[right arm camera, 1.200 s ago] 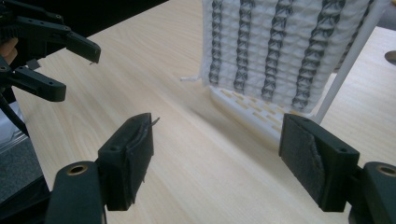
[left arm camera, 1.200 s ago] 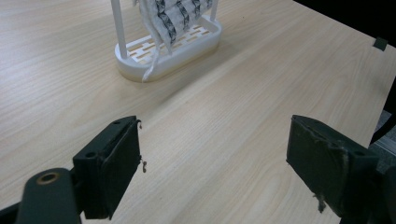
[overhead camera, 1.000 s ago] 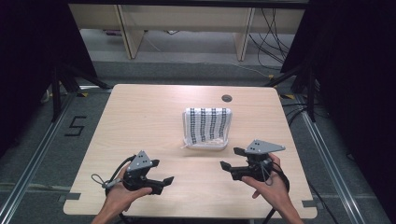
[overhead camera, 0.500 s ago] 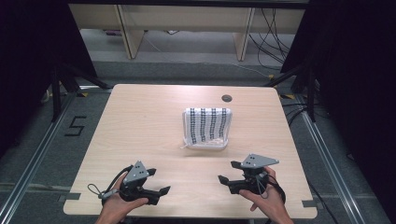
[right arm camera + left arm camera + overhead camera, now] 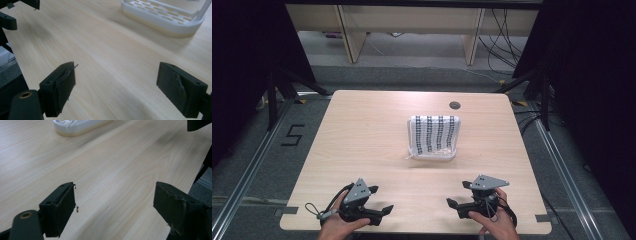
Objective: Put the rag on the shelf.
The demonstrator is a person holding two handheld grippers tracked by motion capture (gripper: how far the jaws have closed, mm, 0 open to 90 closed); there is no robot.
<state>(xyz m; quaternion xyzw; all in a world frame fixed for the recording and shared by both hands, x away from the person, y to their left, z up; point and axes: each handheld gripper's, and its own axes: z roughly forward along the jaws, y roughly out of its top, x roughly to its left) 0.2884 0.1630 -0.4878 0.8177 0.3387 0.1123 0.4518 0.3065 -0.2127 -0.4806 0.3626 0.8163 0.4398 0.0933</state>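
High view, starting nearest: two hands come in over the near edge of the pale wooden table (image 5: pixel 362 130), each cut off at the wrist by the bottom of the frame. The left gripper (image 5: pixel 382 212), black with a grey three-cornered plate on top, sits low by the near left corner, its jaws spread with nothing between them. The right gripper (image 5: pixel 454 210), of the same build, sits near the near right corner; its jaws have just been opening and stand wide, with bare wood between them. Both point inward, toward each other.

Left gripper view shows its own two black jaws well apart over the wood grain, the pads (image 5: pixel 63 210) worn and frayed at the edges. Right gripper view shows the same: wide jaws, torn pad facing (image 5: pixel 175 87), empty gap.

Farther off, about the middle of the table and a little toward the right edge, lies the white slotted plastic tray (image 5: pixel 433 137), well apart from both grippers. Its dark rows are too small to make out from above. In the left gripper view its rim (image 5: pixel 75 130) is cut off by the top edge. A small round dark hole (image 5: pixel 455 105) sits near the far edge.
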